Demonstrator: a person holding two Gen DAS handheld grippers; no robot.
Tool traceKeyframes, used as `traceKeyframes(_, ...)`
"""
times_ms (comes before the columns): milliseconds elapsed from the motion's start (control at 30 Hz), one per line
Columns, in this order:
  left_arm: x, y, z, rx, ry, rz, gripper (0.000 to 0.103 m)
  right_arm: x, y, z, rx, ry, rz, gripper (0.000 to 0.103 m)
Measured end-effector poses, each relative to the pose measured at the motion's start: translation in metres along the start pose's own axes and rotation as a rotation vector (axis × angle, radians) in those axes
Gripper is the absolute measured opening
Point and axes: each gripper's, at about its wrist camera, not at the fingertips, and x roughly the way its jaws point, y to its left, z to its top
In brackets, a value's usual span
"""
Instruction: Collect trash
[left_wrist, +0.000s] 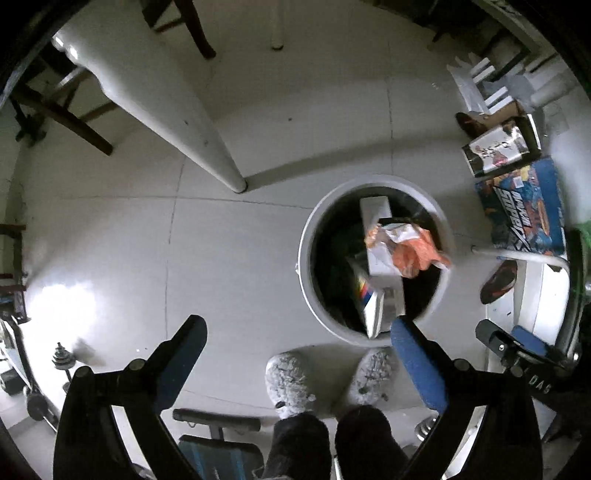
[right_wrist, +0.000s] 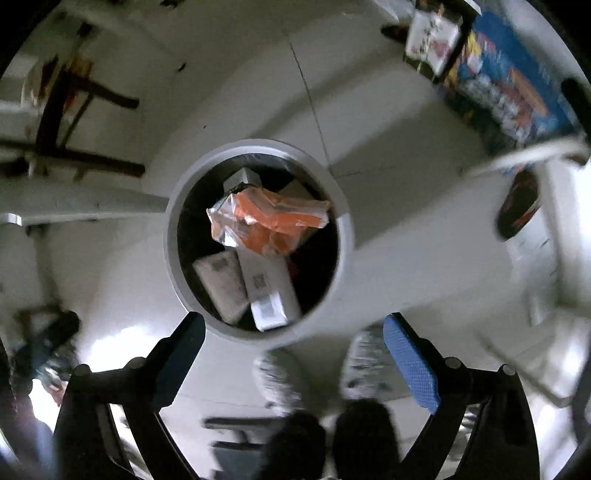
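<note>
A round grey trash bin (left_wrist: 306, 258) (right_wrist: 171, 236) stands on the tiled floor, seen from straight above. Inside lie white cartons (left_wrist: 376, 218) (right_wrist: 266, 288) and, on top, a crumpled orange and clear plastic wrapper (left_wrist: 417, 251) (right_wrist: 273, 218). My left gripper (left_wrist: 295, 332) hangs open above the floor, left of and nearer than the bin, nothing between its fingers. My right gripper (right_wrist: 295, 328) is open too, over the bin's near rim, with nothing in it. Its blue-padded fingers (left_wrist: 517, 336) show at the right edge of the left wrist view.
A person's feet in fluffy grey slippers (left_wrist: 291, 380) (right_wrist: 280, 376) stand just below the bin. A white table leg (left_wrist: 225, 173) rises to the left. Printed boxes (left_wrist: 528, 210) (right_wrist: 506, 92) and a dark shoe (left_wrist: 498, 282) lie to the right; dumbbells (left_wrist: 59, 360) sit lower left.
</note>
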Motion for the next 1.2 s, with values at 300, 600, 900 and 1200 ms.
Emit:
traceKeyframes(300,-0.111,-0.018,-0.018,0.05,-0.036,0.004,0.102,-0.123,0.026,-0.038,-0.112,-0.065,-0.108,0.101)
traceKeyframes(600,-0.242,-0.026,-0.049,0.082,-0.063,-0.047,0.102,-0.284,0.039,-0.078,-0.115,-0.1,-0.049,0.101)
traceKeyframes(900,-0.364,-0.017,-0.08,0.095,-0.095,-0.183,0.102,-0.436,0.051,-0.118,-0.159,-0.127,0.051,0.101)
traceKeyframes(1200,-0.45,-0.011,-0.096,0.103,-0.163,-0.301,0.102,-0.544,0.061,-0.15,-0.187,-0.144,0.186,0.101)
